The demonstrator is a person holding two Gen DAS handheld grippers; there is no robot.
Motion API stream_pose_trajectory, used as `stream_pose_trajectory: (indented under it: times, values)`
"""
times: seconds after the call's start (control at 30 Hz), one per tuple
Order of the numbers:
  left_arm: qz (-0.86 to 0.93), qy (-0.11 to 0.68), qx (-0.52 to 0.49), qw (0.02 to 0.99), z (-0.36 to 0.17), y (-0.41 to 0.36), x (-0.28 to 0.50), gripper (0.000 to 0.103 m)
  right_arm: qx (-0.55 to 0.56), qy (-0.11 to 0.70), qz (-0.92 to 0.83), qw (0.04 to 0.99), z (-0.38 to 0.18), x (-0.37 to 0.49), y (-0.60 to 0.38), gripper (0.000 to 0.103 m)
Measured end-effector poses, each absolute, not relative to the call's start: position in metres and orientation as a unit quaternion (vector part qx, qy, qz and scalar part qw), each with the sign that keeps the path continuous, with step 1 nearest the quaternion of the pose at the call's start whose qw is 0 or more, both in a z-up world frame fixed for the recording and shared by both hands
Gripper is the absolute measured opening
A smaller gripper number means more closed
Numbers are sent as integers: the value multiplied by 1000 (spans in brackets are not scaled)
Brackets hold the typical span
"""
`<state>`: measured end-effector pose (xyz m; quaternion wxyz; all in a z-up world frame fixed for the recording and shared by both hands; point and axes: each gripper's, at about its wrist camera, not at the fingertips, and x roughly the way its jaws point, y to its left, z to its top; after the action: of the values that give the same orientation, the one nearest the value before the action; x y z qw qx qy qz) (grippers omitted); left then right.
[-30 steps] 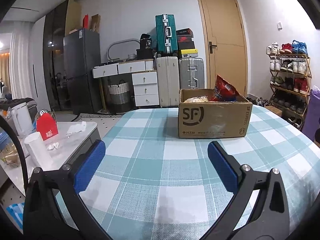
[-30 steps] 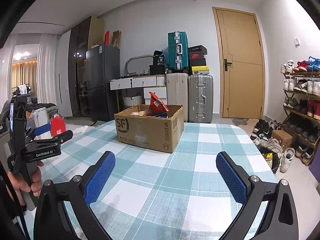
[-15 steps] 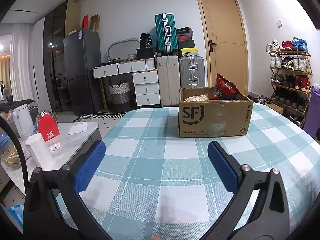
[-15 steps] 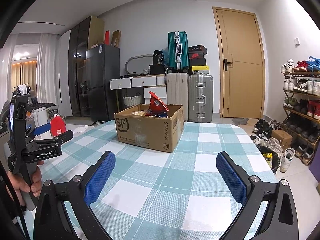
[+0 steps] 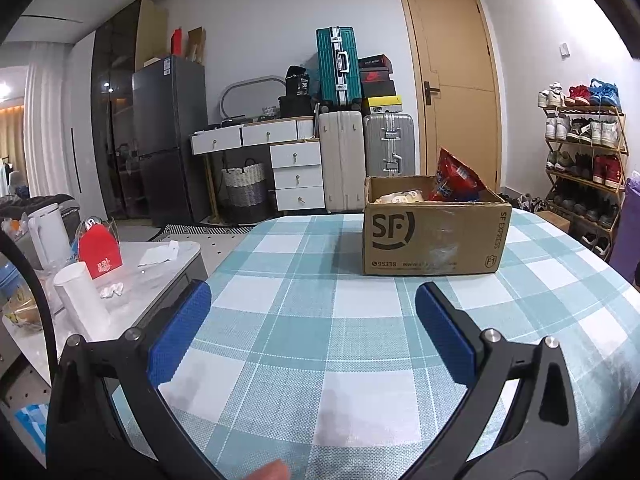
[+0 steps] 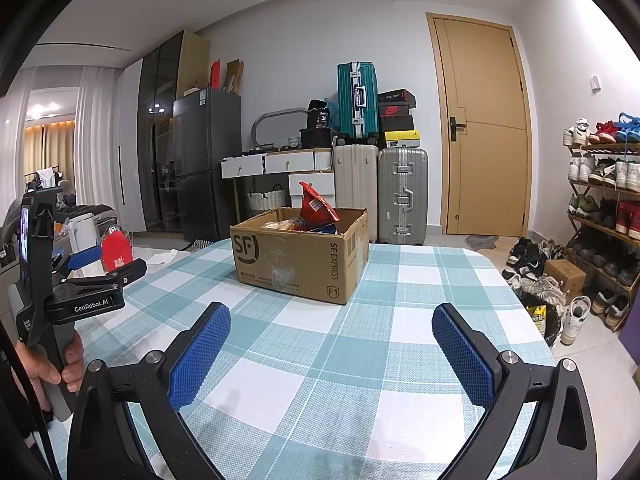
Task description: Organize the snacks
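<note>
A brown SF cardboard box (image 5: 432,236) stands open on the checked tablecloth (image 5: 304,332); it also shows in the right wrist view (image 6: 296,258). A red snack bag (image 5: 456,180) sticks up out of it, beside a pale packet (image 5: 398,198). The red bag also shows in the right wrist view (image 6: 316,210). My left gripper (image 5: 312,320) is open and empty, low over the table, well short of the box. My right gripper (image 6: 332,340) is open and empty too. The left gripper (image 6: 100,268), held in a hand, shows at the left of the right wrist view.
A low side table (image 5: 160,264) at the left carries a red carton (image 5: 100,254), a white cup (image 5: 82,300) and a kettle (image 5: 48,232). Suitcases (image 5: 344,160), drawers and a fridge stand behind. A shoe rack (image 6: 608,216) and loose shoes lie at the right.
The left wrist view has shifted very slightly, so the box sits a little lower in it. Both grippers stay open; nothing was picked up.
</note>
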<state>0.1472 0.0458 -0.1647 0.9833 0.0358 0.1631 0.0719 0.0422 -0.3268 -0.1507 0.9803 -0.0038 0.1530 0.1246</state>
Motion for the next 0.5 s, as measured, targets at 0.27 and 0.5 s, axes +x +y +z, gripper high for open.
stream_pose_trajectory:
  times: [0.27,0.5]
  values:
    - [73,162,35,983,-165,45,146,102,-4,154,125,980,-151,43,-326,103]
    - [75,161,30,984,-164,44,145,102,-4,154,125,980,-152,43,-326,103]
